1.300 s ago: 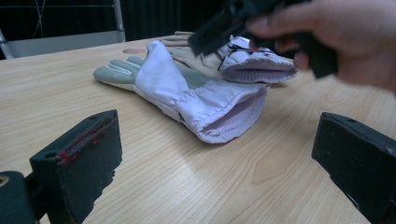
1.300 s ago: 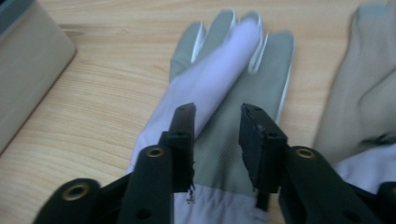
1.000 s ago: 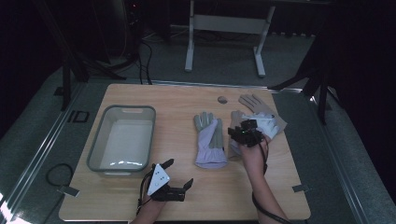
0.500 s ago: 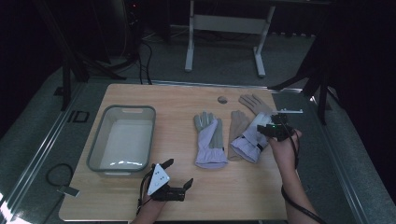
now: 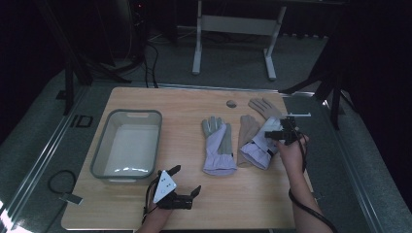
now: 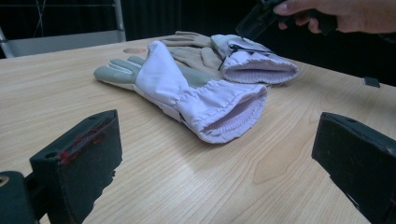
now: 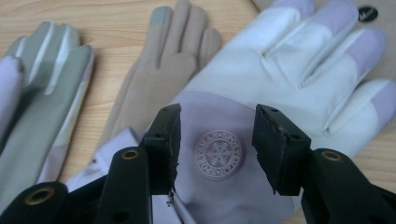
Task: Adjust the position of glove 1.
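Observation:
A grey-and-lilac glove (image 5: 218, 145) (image 6: 187, 88) (image 7: 42, 93) lies at the table's middle. To its right, a white-and-lilac glove (image 5: 260, 148) (image 6: 252, 63) (image 7: 261, 70) rests partly on a tan glove (image 5: 247, 130) (image 7: 159, 79), with a second tan glove (image 5: 262, 106) behind. My right gripper (image 5: 282, 135) (image 7: 217, 116) hovers over the white glove's round logo. Its jaws have just been opening, they stand apart, and nothing is pinched between them. My left gripper (image 5: 185, 180) (image 6: 217, 135) rests near the front edge, wide open, and faces the grey glove's cuff.
A grey plastic bin (image 5: 108, 141) stands at the table's left. A small dark round object (image 5: 231, 103) lies behind the gloves. Bare wood spreads across the front and far right of the table (image 5: 243, 204).
My right hand has moved right, from between the gloves to the white glove's right side. That glove now lies nearer the front. The left gripper has stayed still.

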{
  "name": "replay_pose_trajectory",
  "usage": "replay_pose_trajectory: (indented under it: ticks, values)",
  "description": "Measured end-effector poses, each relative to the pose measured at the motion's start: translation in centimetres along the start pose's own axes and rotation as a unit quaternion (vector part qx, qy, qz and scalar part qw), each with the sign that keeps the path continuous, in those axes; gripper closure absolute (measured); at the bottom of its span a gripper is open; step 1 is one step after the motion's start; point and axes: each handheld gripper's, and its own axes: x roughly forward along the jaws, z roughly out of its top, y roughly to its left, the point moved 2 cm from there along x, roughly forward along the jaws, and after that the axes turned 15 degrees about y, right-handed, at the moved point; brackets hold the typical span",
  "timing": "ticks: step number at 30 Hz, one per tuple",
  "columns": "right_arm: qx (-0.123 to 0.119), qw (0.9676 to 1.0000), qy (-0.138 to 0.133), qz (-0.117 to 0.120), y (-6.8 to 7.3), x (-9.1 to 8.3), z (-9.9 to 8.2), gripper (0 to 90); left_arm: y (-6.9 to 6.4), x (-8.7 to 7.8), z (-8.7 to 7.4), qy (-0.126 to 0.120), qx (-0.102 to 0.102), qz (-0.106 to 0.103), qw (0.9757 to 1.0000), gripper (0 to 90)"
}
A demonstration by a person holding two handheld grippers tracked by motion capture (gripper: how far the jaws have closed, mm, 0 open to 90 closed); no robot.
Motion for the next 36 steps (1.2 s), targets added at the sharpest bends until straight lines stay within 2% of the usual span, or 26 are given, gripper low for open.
replay_pose_trajectory:
  ticks: [4,7,12,18,23,27,30,31,33,34,35,36]
  values:
    - [0.012,0.9995,0.030,0.003,-0.2,1.4,-0.4,50.4,0.0,0.0,0.0,0.001,0.001,0.000,1.0000,1.7]
    - [0.013,0.9986,0.050,-0.005,-0.2,2.3,-0.5,52.2,0.0,0.0,0.0,0.001,0.002,0.001,1.0000,1.7]
    - [0.008,0.9983,0.057,-0.010,0.0,2.6,-0.6,61.4,-0.1,0.0,0.0,0.001,0.003,0.001,1.0000,1.7]
    - [0.007,0.9988,0.047,-0.011,0.0,2.5,-0.8,67.5,-0.1,0.0,0.0,0.001,0.002,0.001,1.0000,1.6]
    - [-0.006,0.9993,0.029,-0.023,0.3,1.6,-1.1,75.5,0.0,0.0,0.0,0.001,0.002,0.001,1.0000,1.6]
    - [-0.015,0.9998,0.010,-0.006,0.3,0.0,-1.5,77.5,0.0,0.0,0.0,0.001,0.001,0.001,1.0000,1.6]
    - [-0.043,0.9990,0.004,-0.005,0.6,-1.5,-1.7,77.6,0.0,0.0,0.0,0.001,0.001,0.002,1.0000,1.7]
    - [-0.059,0.9982,0.004,-0.006,0.8,-2.0,-1.8,77.6,0.0,0.0,0.0,0.001,0.001,0.002,1.0000,1.6]
    - [-0.076,0.9971,0.010,0.003,0.8,-3.0,-1.9,77.6,0.0,0.0,0.0,0.001,0.001,0.002,1.0000,1.6]
    - [-0.099,0.9950,0.013,0.007,0.9,-3.4,-1.9,77.5,0.0,0.0,0.0,0.001,0.001,0.002,1.0000,1.6]
    - [-0.110,0.9938,0.019,0.006,1.0,-3.8,-2.0,77.5,0.0,0.0,0.0,0.001,0.001,0.002,1.0000,1.7]
    - [-0.128,0.9915,0.027,-0.002,1.1,-4.2,-2.1,77.5,0.0,0.0,0.0,0.001,0.001,0.002,1.0000,1.6]
